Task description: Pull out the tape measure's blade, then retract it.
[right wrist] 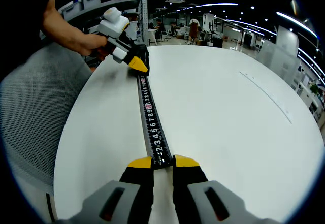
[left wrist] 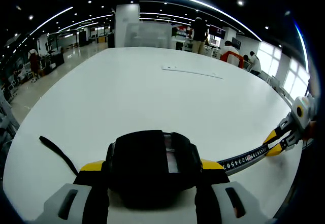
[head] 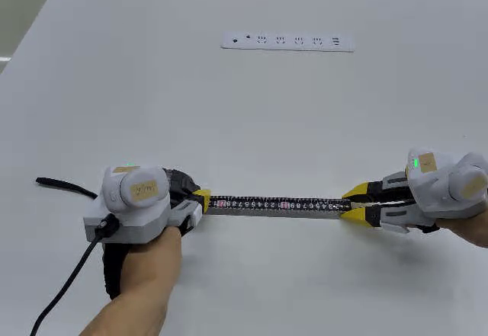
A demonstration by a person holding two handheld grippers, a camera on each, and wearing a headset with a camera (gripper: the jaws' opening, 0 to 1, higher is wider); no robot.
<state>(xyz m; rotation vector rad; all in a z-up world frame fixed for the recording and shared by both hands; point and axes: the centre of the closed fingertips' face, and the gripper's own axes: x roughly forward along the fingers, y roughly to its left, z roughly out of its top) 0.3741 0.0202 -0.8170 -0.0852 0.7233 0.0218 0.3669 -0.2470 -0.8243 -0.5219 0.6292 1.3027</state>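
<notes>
Two tools on one tape measure point(head: 229, 201), low over the white table point(head: 267, 107). Left tool point(head: 200, 199) closed to the width of the black case point(left wrist: 152, 158), yellow tips pressed against its two sides, as seen from the left gripper view. Right tool point(head: 352, 203) drawn nearly shut, pinching the free end of the blade point(head: 278, 203) between its yellow tips; from the right gripper view, clamped right at the lowest printed numbers. End hook probably inside that pinch, hidden behind the tips. Blade pulled out in a straight line from case to right tool, printed face up, lying on or just above the table, hard to say which. Thin black strap point(head: 65, 187) trailing on the table from the case, away from the blade. Dark cable point(head: 72, 279) hanging from the back of the left tool. White power strip point(head: 288, 42) flat at the far side of the table, well apart from both tools.
</notes>
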